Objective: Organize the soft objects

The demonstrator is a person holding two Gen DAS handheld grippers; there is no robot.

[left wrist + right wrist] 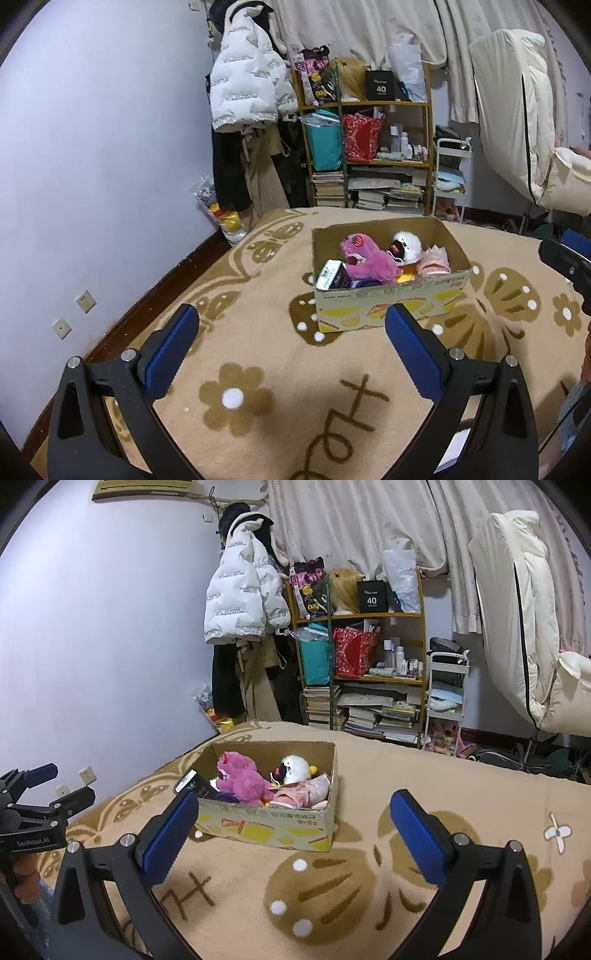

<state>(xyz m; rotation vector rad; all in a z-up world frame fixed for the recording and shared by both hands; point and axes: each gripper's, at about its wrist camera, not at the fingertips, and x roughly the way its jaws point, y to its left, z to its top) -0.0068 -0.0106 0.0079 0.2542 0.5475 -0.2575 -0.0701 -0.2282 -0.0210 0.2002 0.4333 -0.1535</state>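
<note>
A cardboard box (388, 302) stands on a beige patterned blanket (258, 369). It holds a pink plush bear (364, 260), a white plush (406, 245), a pink soft item (434, 264) and a dark packet (334, 275). My left gripper (291, 325) is open and empty, held above the blanket short of the box. In the right wrist view the box (269, 823) with the pink bear (240, 781) and white plush (293, 768) lies ahead to the left. My right gripper (295, 812) is open and empty, to the right of the box. The left gripper (48, 786) shows at the left edge.
A yellow shelf (369, 147) full of bags, bottles and stacked books stands against the far wall, beside hanging coats (247, 92). A white cart (450, 173) and a cream quilt (517, 110) are at the right. A wall (92, 147) runs along the blanket's left side.
</note>
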